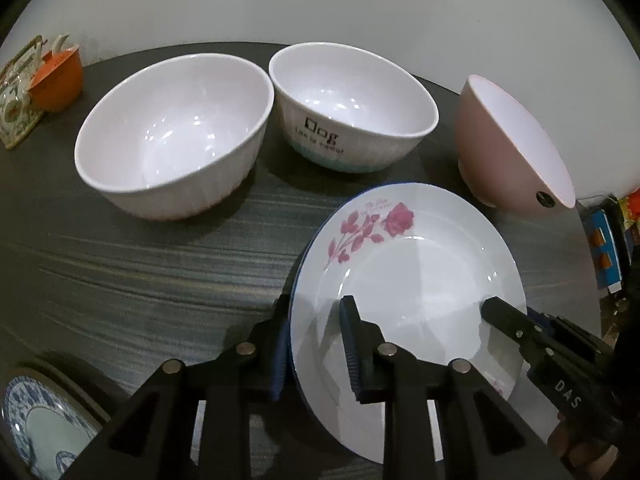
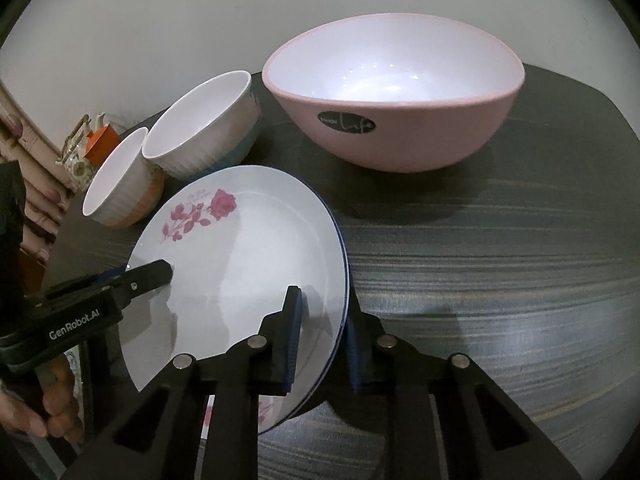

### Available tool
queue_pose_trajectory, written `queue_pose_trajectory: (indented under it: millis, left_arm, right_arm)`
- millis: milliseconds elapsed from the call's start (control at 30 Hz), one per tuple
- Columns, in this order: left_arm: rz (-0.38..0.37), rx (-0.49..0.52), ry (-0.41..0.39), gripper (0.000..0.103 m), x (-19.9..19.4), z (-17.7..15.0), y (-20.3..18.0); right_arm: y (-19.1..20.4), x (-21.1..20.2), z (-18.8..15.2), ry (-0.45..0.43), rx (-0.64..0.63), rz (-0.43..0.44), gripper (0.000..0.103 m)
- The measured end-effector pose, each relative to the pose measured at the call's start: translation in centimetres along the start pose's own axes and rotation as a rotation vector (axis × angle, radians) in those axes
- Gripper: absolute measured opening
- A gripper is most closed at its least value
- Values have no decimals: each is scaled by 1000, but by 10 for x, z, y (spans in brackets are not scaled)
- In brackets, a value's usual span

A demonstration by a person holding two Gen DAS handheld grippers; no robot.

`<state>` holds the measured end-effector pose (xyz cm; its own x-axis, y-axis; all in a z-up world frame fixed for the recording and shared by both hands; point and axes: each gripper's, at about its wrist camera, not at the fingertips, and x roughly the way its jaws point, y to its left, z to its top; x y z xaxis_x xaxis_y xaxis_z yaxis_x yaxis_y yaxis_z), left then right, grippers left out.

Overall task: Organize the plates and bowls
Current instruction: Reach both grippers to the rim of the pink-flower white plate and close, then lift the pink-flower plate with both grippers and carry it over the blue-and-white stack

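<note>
A white plate with a pink rose (image 1: 420,272) (image 2: 240,264) lies on top of a blue-rimmed plate (image 2: 346,280) over the dark table. My left gripper (image 1: 316,308) is shut on the stack's left rim, one finger above and one below. My right gripper (image 2: 324,312) is shut on the opposite rim in the same way. Each gripper also shows in the other view: the right gripper (image 1: 496,308), the left gripper (image 2: 160,270). Behind stand a white ribbed bowl (image 1: 176,136) (image 2: 120,184), a lettered white bowl (image 1: 352,112) (image 2: 204,128) and a big pink bowl (image 1: 512,144) (image 2: 396,96).
A blue-patterned plate (image 1: 40,428) lies near the table's front left edge. An orange cup (image 1: 60,80) and a floral holder (image 1: 16,96) stand at the far left corner. A hand (image 2: 48,408) holds the left gripper's handle. Bare tabletop (image 2: 500,260) stretches right of the plates.
</note>
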<state>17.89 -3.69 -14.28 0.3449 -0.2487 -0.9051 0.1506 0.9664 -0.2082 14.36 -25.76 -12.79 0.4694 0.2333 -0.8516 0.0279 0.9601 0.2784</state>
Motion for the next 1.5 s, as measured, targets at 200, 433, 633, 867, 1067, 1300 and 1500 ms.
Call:
queue_pose_trajectory:
  millis: [200, 433, 633, 867, 1067, 1300, 1500]
  left_arm:
    - [-10, -13, 9, 22, -5, -10, 4]
    - [-19, -16, 20, 21, 7, 4, 0]
    - [-21, -26, 27, 20, 12, 5, 0]
    - [-10, -33, 18, 20, 13, 5, 1]
    - [-4, -39, 4, 20, 8, 3, 2]
    - [4, -50, -23, 20, -6, -2, 8]
    - [25, -74, -54, 20, -18, -12, 19]
  right_arm:
    - [-1, -5, -11, 11, 28, 10, 17]
    - [0, -7, -15, 9, 44, 16, 16]
    - [2, -11, -20, 3, 52, 21, 15]
    - [8, -19, -30, -3, 47, 26, 15]
    - [13, -26, -37, -10, 45, 34, 15]
    - [25, -41, -43, -33, 28, 47, 15]
    - [46, -55, -50, -49, 0, 65, 15]
